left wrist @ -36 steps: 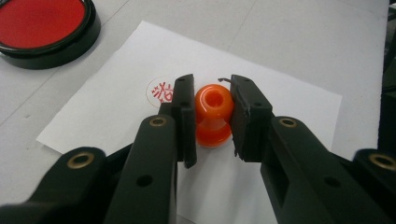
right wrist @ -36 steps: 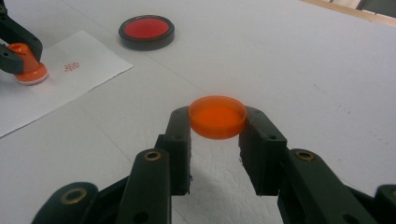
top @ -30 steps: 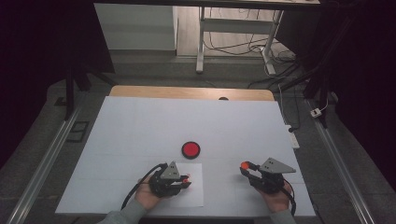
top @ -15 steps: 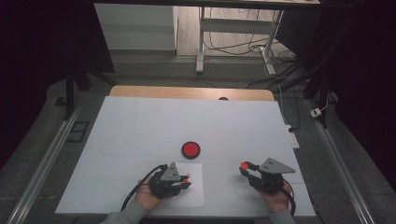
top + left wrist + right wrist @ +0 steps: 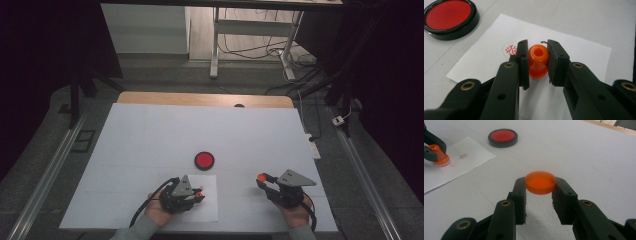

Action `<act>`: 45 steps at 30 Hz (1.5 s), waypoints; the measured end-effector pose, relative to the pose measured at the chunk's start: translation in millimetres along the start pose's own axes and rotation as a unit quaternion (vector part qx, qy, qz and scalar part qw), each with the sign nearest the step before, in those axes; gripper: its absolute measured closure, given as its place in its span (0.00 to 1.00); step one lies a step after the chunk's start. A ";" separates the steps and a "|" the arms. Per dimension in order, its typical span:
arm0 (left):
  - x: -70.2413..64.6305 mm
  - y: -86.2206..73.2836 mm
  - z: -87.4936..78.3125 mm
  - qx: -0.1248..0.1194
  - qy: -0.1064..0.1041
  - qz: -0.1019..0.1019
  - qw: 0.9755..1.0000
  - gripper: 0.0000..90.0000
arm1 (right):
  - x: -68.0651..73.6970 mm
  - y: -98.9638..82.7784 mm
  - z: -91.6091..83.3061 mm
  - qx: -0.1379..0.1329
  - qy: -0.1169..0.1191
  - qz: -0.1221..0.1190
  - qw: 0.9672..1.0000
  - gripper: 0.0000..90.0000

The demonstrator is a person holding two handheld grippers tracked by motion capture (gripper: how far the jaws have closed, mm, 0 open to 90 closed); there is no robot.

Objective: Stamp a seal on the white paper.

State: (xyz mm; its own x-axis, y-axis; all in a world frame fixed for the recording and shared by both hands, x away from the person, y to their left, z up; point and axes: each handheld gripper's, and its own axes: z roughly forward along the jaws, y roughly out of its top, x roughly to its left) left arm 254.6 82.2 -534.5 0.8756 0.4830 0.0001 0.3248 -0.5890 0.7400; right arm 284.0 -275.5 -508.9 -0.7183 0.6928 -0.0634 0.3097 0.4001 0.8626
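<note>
My left gripper (image 5: 536, 61) (image 5: 199, 193) is shut on an orange stamp (image 5: 538, 60) that stands upright with its base on a white sheet of paper (image 5: 579, 50) (image 5: 210, 210). A red round stamped mark (image 5: 509, 49) shows on the paper just left of the stamp. In the right gripper view the stamp (image 5: 439, 155) shows at the far left, near a small red mark (image 5: 463, 156). My right gripper (image 5: 540, 185) (image 5: 261, 178) is shut on an orange round cap (image 5: 540, 182), held a little above the table. A red ink pad in a black case (image 5: 204, 160) (image 5: 449, 15) (image 5: 502, 136) lies open beyond the paper.
A white board (image 5: 150, 135) covers the table, with a wooden edge (image 5: 200, 98) at the far side. Metal rails (image 5: 45, 175) run along both sides. A table leg frame and cables (image 5: 260, 50) stand on the floor beyond.
</note>
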 end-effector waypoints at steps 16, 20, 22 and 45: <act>0.0 -0.1 0.0 0.000 0.000 0.000 1.000 0.81 | 0.1 0.2 0.0 0.002 0.000 -0.002 1.000 0.72; 0.2 -0.1 0.0 0.000 -0.001 0.001 1.000 0.81 | 0.0 0.3 -0.3 0.002 0.000 -0.002 1.000 0.72; 0.2 0.0 0.0 0.000 0.000 0.001 1.000 0.81 | 0.1 0.4 -0.3 0.002 0.001 -0.002 1.000 0.72; 17.6 5.9 -30.1 -0.093 -0.022 -0.070 0.993 0.81 | -0.6 0.8 -0.8 0.003 0.000 -0.003 1.000 0.71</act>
State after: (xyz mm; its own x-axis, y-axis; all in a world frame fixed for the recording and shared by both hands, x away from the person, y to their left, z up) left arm 261.2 106.8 -509.8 0.8422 0.5211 -0.1380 0.3769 -0.3862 0.8419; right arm 284.2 -276.1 -507.7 -0.7194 0.6912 -0.0684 0.3097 0.4074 0.8591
